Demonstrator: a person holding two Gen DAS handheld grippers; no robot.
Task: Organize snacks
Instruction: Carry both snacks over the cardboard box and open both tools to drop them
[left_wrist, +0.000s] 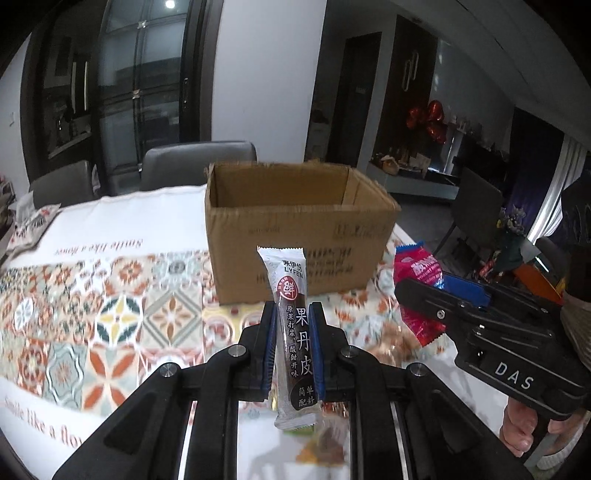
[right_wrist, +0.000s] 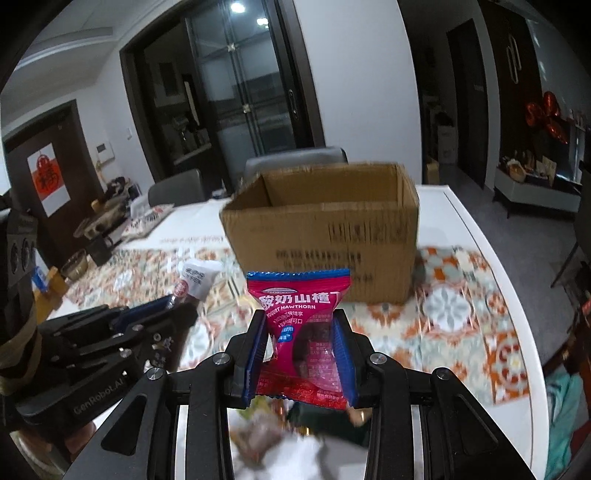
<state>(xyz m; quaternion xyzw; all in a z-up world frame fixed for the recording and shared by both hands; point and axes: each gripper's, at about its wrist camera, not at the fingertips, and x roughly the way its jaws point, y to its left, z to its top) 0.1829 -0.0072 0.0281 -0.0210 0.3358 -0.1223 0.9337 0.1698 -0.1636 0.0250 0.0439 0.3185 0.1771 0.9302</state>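
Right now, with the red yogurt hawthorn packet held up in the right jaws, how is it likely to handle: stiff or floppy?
Probably soft: the red yogurt hawthorn packet pinches into a waist where the right gripper squeezes it. Likely light, since its top stands up unsupported. The glossy film may be slippery, so it could slide on the way to the cardboard box.

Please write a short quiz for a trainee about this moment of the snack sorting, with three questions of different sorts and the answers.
1. True or false: the left gripper holds a long white and brown snack stick.
2. What colour is the snack packet in the right gripper? A) green B) red with blue ends C) yellow
3. Fill in: ahead of both grippers, on the patterned tablecloth, stands an open cardboard ____.

Key: 1 true; 2 B; 3 box.
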